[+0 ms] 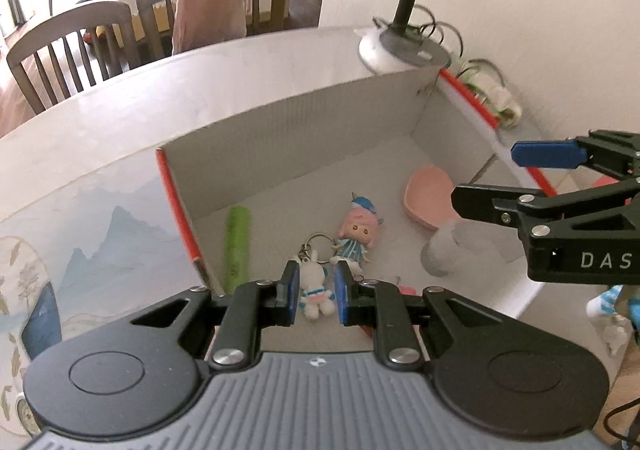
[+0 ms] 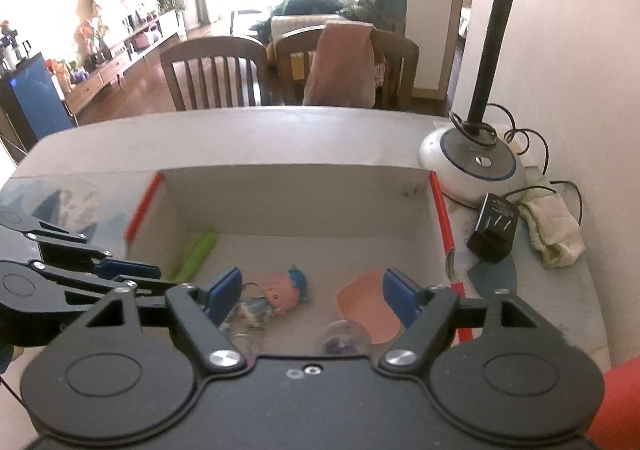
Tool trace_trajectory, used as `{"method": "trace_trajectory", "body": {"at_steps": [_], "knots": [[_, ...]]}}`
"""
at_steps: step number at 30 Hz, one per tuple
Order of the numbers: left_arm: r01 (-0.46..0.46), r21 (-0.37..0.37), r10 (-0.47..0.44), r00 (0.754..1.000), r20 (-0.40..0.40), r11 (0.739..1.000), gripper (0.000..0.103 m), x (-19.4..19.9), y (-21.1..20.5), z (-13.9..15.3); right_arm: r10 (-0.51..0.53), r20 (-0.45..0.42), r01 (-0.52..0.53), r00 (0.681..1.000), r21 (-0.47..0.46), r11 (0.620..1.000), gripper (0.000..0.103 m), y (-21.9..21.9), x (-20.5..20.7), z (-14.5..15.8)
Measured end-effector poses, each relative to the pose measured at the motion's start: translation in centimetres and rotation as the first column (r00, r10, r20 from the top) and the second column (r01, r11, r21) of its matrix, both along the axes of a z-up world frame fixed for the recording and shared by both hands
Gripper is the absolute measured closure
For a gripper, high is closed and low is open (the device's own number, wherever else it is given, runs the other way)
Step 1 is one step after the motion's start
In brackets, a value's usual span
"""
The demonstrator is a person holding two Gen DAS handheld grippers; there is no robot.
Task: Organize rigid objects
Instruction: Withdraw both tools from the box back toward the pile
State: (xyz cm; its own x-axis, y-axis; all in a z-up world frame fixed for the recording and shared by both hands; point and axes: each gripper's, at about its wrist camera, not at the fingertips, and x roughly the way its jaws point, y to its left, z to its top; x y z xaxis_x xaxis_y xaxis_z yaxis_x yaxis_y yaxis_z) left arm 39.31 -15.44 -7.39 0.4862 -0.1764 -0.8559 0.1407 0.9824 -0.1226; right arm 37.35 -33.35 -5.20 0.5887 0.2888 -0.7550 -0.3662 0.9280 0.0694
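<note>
A white cardboard box [image 1: 300, 134] with red edges stands open on the table. On its floor lie a green stick [image 1: 238, 246], a pink-haired doll keychain [image 1: 358, 230], a white bunny keychain [image 1: 316, 290], a pink scoop [image 1: 426, 200] and a clear round piece [image 1: 444, 250]. My left gripper [image 1: 316, 290] hovers over the near side, shut, with the bunny showing below through the narrow slit between its pads. My right gripper [image 2: 312, 292] stands open and empty above the doll [image 2: 282, 290], the scoop [image 2: 368, 310] and the clear piece [image 2: 342, 338].
A desk lamp's base [image 2: 472, 166] stands beyond the box's far right corner, with a black adapter [image 2: 492, 230], cables and a folded cloth [image 2: 554, 234] by the wall. Wooden chairs [image 2: 216, 70] stand behind the table. A blue and white toy [image 1: 604, 302] lies right of the box.
</note>
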Motion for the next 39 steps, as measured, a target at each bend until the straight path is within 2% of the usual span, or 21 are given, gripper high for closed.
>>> {"method": "trace_trajectory", "body": {"at_steps": [11,19,34,39], "knots": [[-0.002,-0.068,0.011,0.993,0.121,0.998,0.085,-5.6,3.4,3.6,0.031,0.076,-0.038,0.997,0.092,0.995,0.022,2.3,-5.5,3.1],[-0.015,-0.098,0.029,0.988,0.149,0.995,0.085,-9.8,7.0,4.4,0.053,0.088,-0.064,0.995,0.128,0.99,0.02,5.3,-8.9,3.6],[-0.099,-0.113,0.118,0.976,0.183,0.989,0.085,-17.9,16.5,3.7,0.122,0.053,-0.129,0.991,0.166,0.978,0.014,13.7,-15.2,1.6],[-0.123,-0.102,0.138,0.978,0.156,0.987,0.085,-20.3,19.7,2.4,0.146,0.041,-0.151,0.988,0.172,0.973,0.011,16.3,-16.9,0.7]]}}
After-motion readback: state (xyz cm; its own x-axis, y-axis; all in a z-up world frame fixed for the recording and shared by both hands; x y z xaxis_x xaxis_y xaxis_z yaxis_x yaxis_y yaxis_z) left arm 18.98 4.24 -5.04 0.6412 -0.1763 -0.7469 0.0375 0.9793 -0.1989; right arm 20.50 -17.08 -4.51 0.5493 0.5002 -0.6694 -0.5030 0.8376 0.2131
